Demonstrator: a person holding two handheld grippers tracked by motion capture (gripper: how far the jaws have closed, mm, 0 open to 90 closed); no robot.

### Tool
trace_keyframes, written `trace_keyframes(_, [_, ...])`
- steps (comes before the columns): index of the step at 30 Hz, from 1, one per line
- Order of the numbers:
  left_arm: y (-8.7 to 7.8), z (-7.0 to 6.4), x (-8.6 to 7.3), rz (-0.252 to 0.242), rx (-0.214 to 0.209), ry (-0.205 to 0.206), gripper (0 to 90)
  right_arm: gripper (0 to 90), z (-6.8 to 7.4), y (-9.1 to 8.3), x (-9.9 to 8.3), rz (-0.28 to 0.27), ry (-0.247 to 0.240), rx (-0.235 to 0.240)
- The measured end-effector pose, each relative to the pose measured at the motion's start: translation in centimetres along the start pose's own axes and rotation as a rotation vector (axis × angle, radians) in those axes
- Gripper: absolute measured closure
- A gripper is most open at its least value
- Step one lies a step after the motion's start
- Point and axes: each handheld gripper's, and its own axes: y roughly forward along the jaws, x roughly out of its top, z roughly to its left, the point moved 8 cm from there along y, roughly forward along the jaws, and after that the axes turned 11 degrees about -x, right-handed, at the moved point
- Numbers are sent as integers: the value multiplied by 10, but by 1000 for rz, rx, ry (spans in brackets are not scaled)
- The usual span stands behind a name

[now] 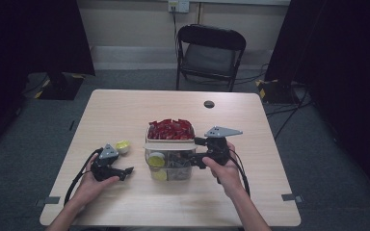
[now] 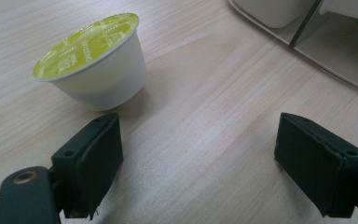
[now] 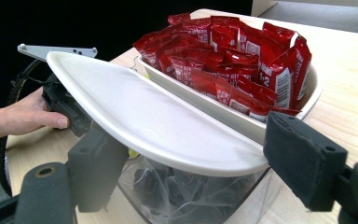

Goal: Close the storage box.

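A clear box (image 1: 174,171) stands mid-table with a white tray (image 3: 214,109) of red packets (image 1: 170,129) on its far half. A white lid (image 3: 144,112) leans tilted over the near half. Yellow-lidded capsules (image 1: 156,160) and dark bags show through the box wall. My right gripper (image 1: 196,153) is at the box's right side, open, and its wide jaws straddle the lid's edge (image 3: 191,144). A white capsule with a yellow-green foil top (image 2: 93,65) sits on the table left of the box (image 1: 123,146). My left gripper (image 1: 125,173) lies open just short of it (image 2: 198,140).
A black folding chair (image 1: 211,50) stands beyond the far edge of the table. A dark cable grommet (image 1: 209,104) sits near that edge. Cables trail from both grippers toward the person. The box corner (image 2: 335,60) lies to the right of the left gripper's jaws.
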Motion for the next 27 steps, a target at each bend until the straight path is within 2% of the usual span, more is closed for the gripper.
trace_keyframes(8, [0,0,0,0,-1,0,146,199,1,-4,-1,-12,-11,-32])
trace_keyframes(10, [0,0,0,0,0,0,146,165,0,-7,-3,0,4,-22])
trace_keyframes(15, [0,0,0,0,0,0,146,168,-5,-10,-7,6,24,-28])
trace_keyframes(27, [0,1,0,1,2,6,146,166,-2,-7,-22,26,20,-8])
